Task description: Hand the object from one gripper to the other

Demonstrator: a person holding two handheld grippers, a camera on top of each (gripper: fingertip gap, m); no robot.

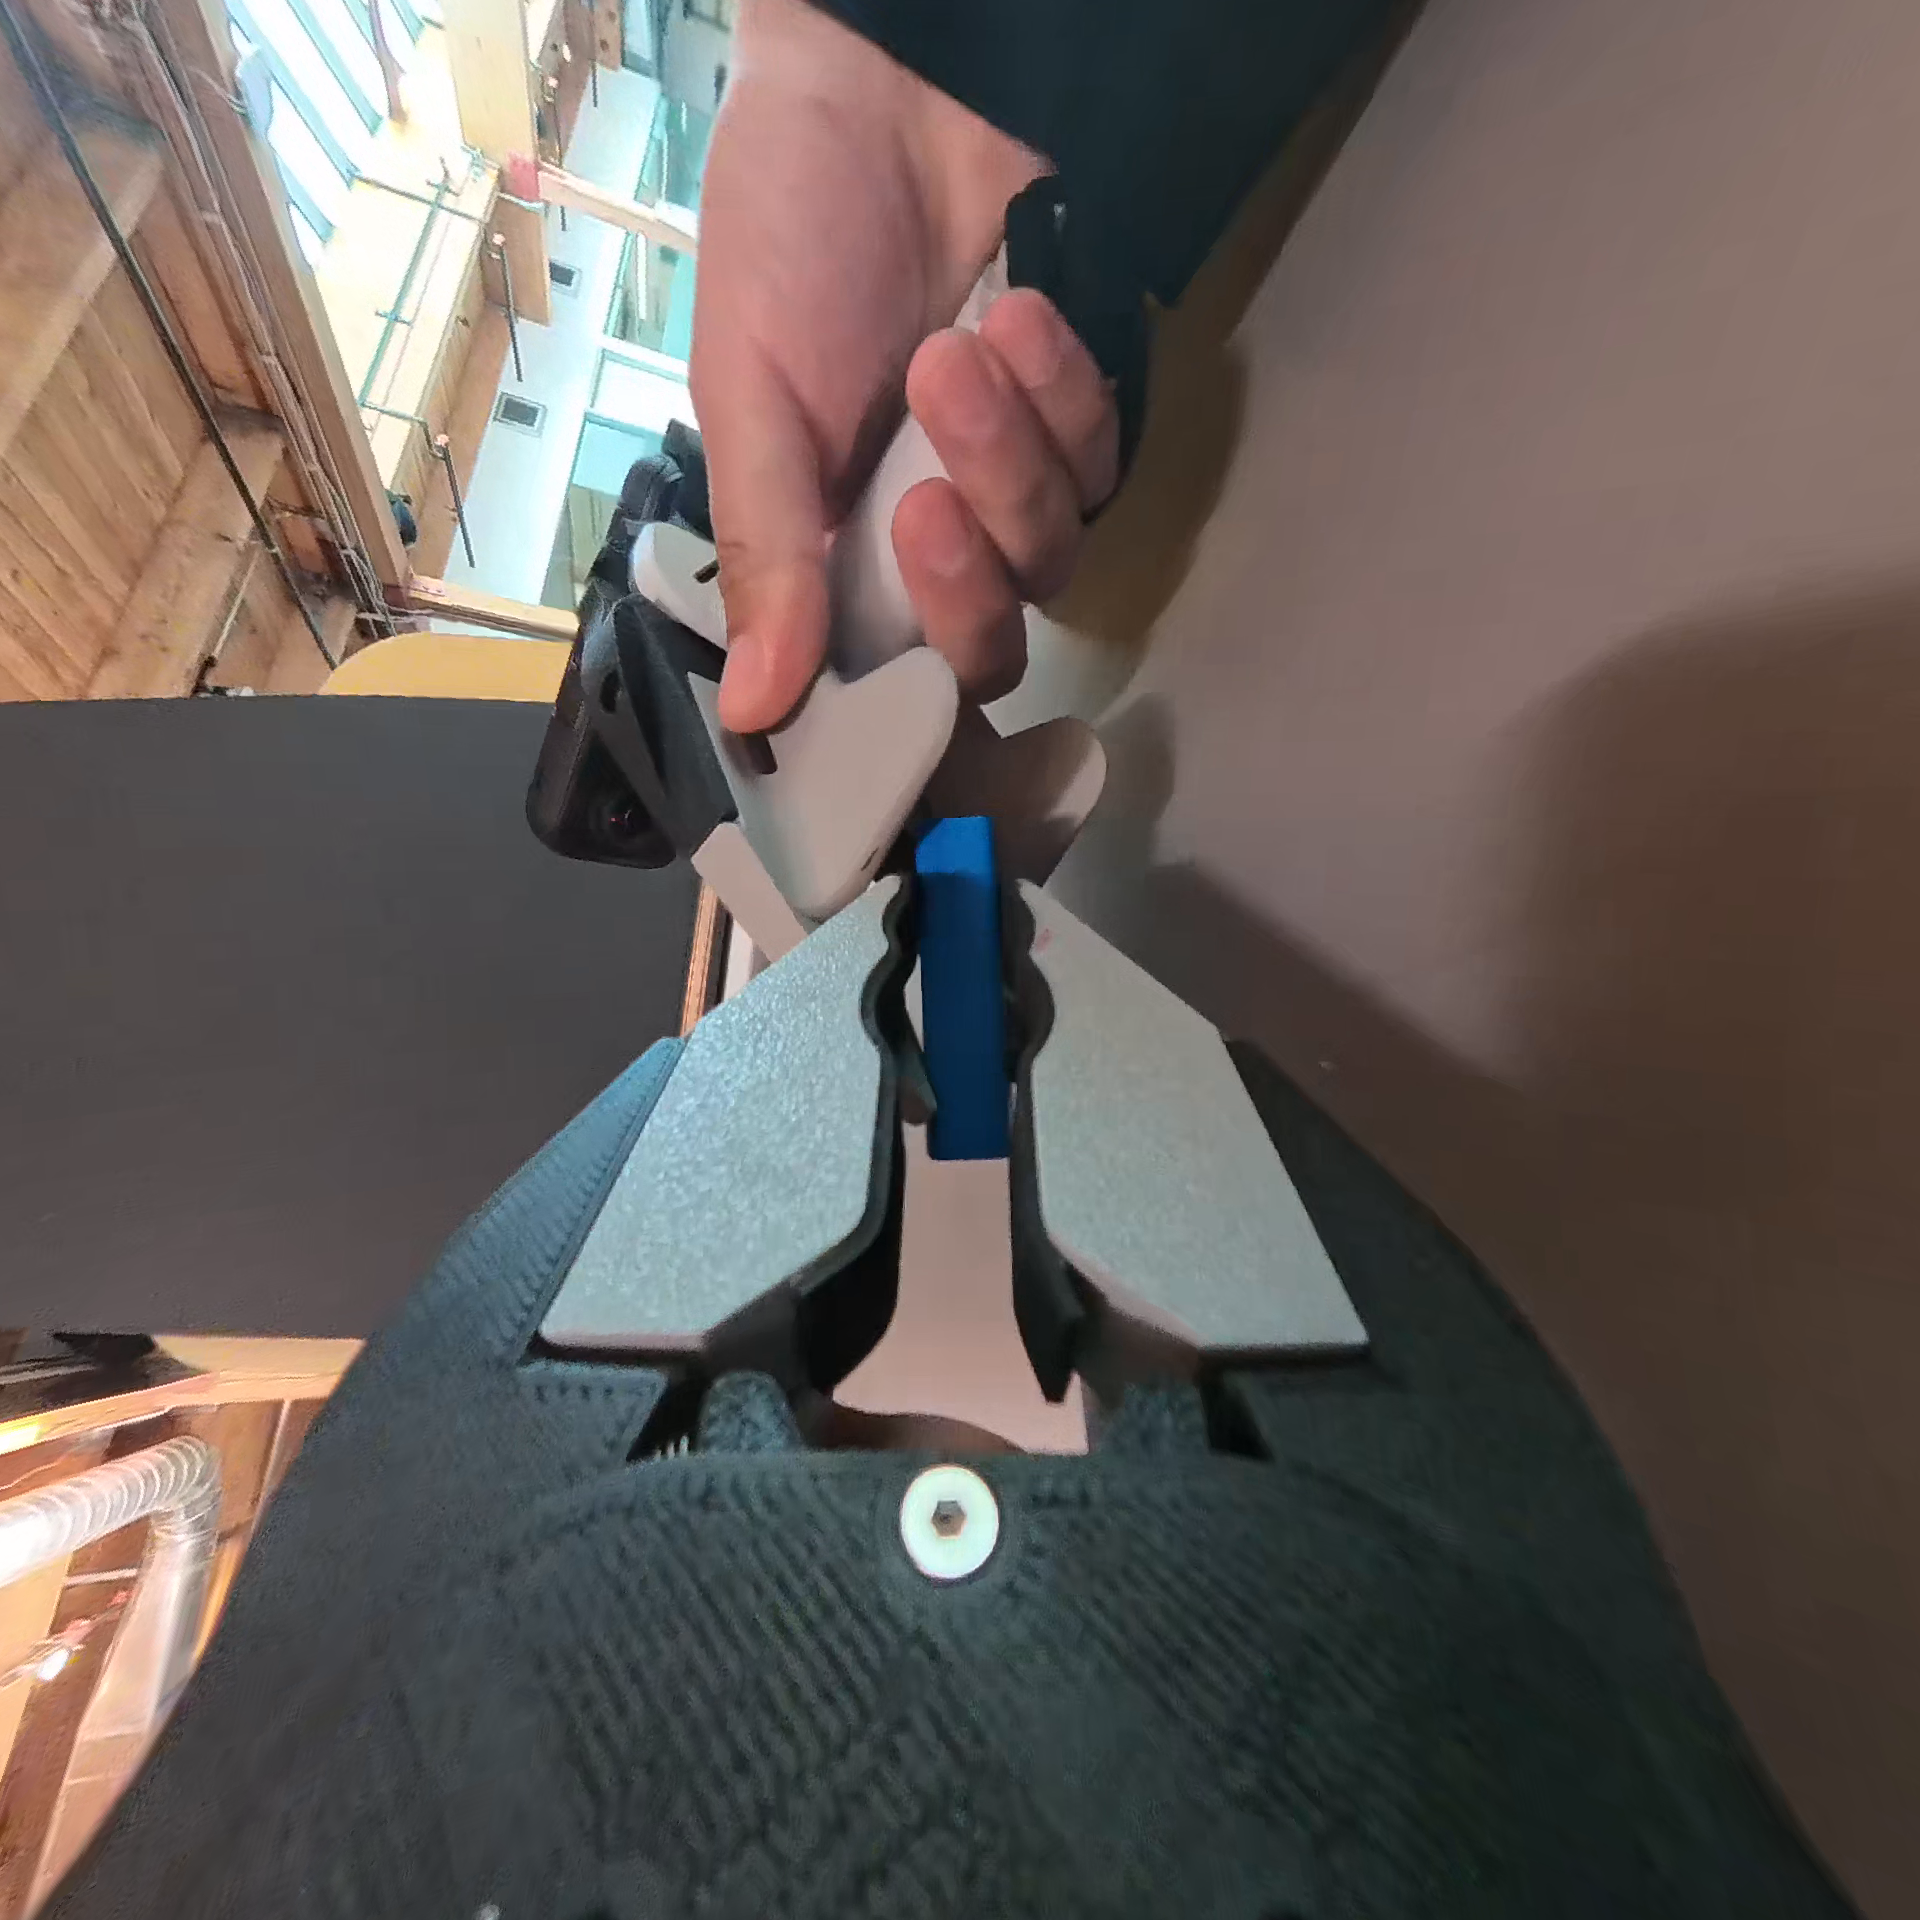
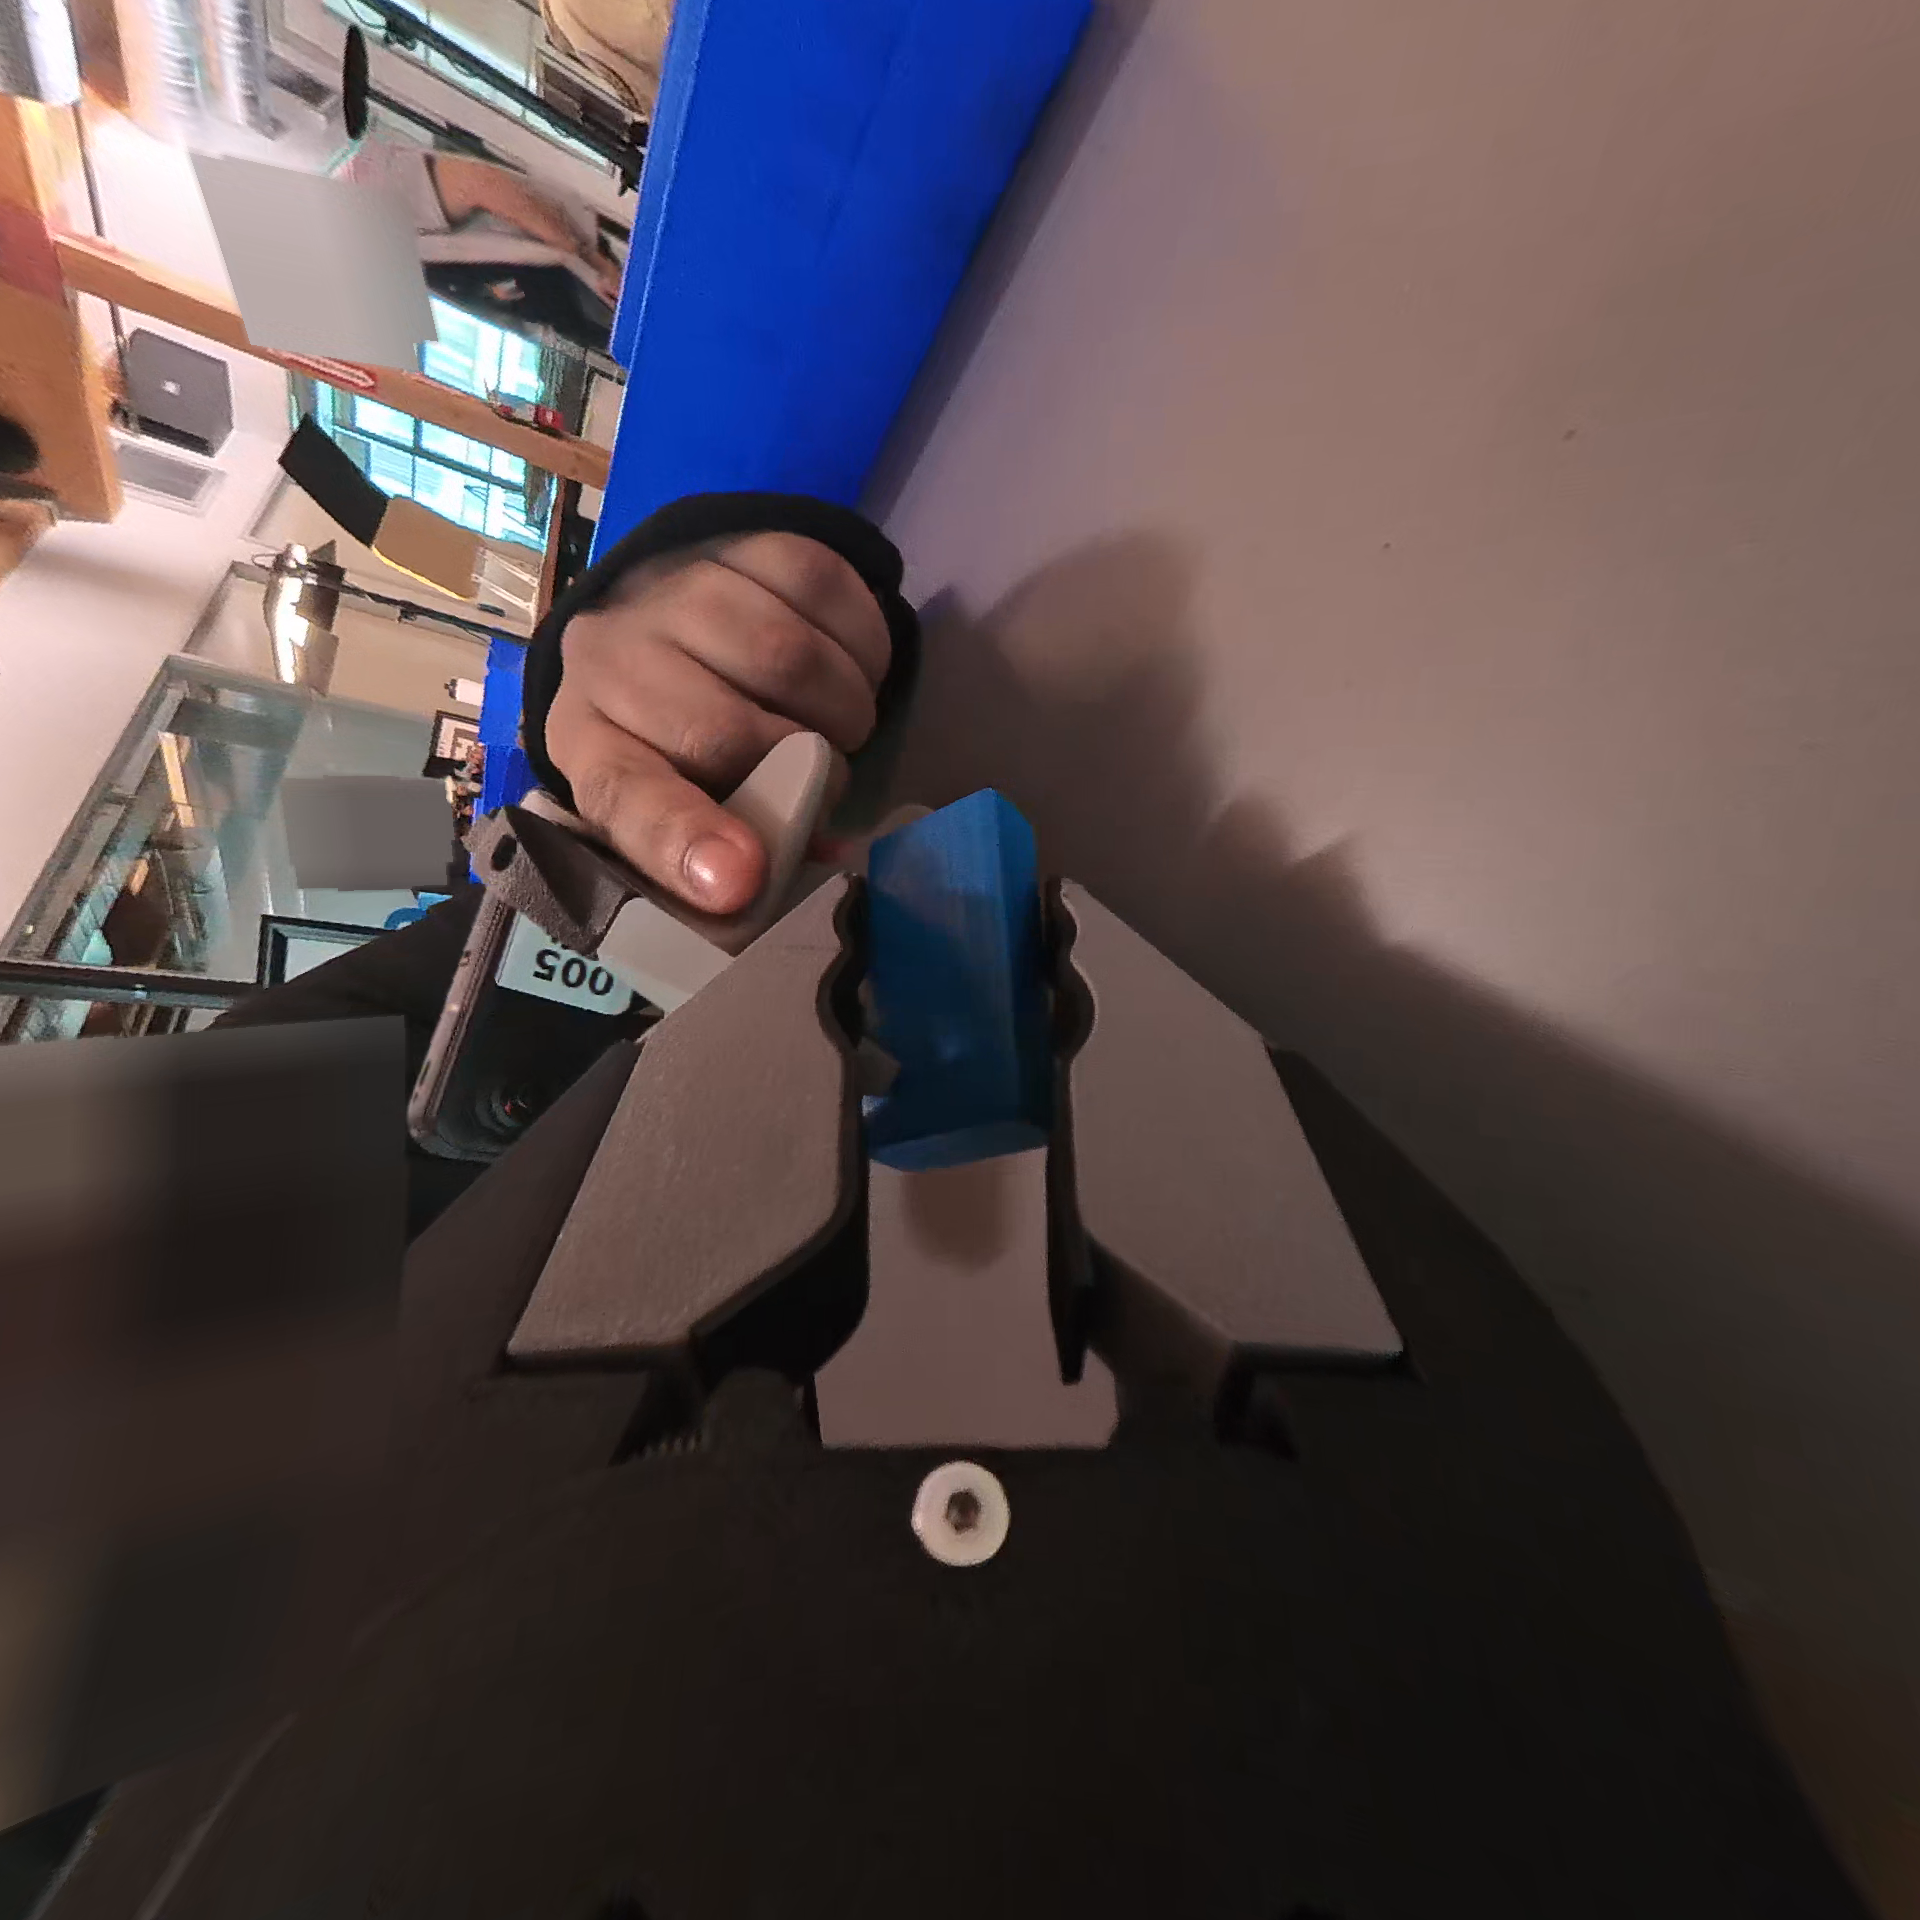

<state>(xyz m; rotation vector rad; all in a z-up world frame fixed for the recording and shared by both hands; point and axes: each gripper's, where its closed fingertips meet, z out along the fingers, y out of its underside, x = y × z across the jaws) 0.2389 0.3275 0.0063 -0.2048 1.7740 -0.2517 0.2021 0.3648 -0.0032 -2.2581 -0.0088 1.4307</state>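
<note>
left wrist view: both fingers (image 1: 790, 1039) touch blue block (image 1: 961, 997).

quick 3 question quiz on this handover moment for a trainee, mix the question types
1. True or false: the blue block lies flat on the table.
2. Which gripper has its fingers on both sides of the block? A) left gripper only B) right gripper only C) both
3. Fill in: the hand seen in the right wrist view wears a ____ sleeve.

Key: 1 false, it is held between fingers above the table; 2 C; 3 dark.
</note>
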